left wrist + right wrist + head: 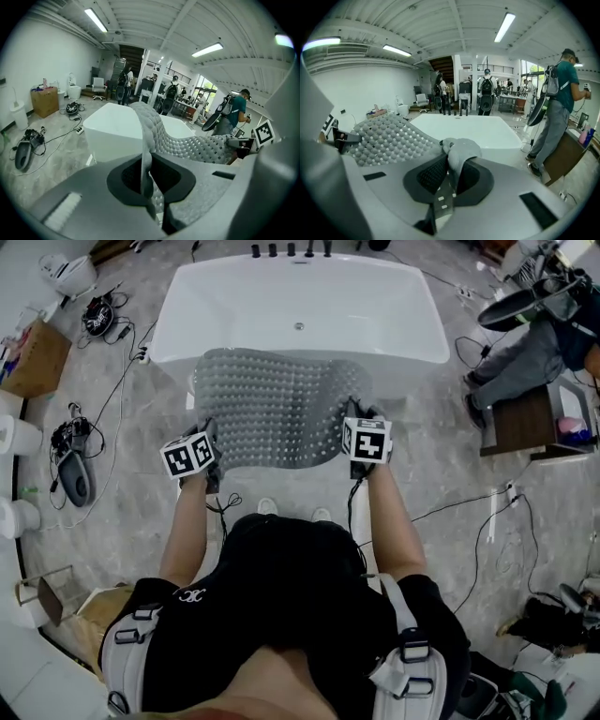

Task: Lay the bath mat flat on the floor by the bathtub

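Left gripper has its jaws almost closed, pinching the near-left edge of the grey bath mat; right gripper is the same, clamped on the bunched near-right corner. Mat hangs between them off the floor, studded side up, long axis running gripper to gripper, far edge draped on the near rim of the white bathtub just ahead. Holder's shoes sit right behind and below the grippers. Left of the left gripper: cables, cardboard box. Right of the right gripper: loose cable, wooden stool, a person. Bare floor strip below the mat, between tub and shoes
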Available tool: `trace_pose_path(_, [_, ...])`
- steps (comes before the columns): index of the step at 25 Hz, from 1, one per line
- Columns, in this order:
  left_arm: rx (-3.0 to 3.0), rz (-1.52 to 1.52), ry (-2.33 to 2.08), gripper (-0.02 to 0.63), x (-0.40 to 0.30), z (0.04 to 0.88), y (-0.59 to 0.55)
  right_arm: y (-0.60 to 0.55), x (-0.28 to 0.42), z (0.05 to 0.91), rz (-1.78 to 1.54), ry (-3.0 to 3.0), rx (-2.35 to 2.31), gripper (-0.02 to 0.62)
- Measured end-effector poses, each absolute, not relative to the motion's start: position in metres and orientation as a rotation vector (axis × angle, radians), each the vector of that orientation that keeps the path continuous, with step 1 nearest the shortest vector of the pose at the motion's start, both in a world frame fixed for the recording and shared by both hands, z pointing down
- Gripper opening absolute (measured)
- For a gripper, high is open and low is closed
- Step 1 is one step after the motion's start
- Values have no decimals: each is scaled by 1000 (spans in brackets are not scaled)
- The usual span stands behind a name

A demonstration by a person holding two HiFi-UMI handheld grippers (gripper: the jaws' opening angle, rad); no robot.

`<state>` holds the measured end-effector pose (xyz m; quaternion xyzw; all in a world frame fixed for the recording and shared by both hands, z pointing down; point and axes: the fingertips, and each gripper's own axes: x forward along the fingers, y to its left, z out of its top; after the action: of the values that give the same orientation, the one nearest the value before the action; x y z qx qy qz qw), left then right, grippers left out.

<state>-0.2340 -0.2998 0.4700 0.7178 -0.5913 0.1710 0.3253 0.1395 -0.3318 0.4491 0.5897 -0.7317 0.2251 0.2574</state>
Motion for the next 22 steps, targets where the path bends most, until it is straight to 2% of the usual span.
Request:
trace_pose_path(12, [1841, 599, -1401, 18, -278, 575, -359, -351, 149, 593, 1032, -1746, 1144, 30])
trace_pose_path(18, [1817, 645, -1254, 18, -283, 681, -377, -347, 186, 713, 1245, -1492, 1140, 34])
trace_pose_path(22, [1800, 652, -1220, 18, -278, 765, -390, -365, 204, 797, 1215, -1423, 1219, 38])
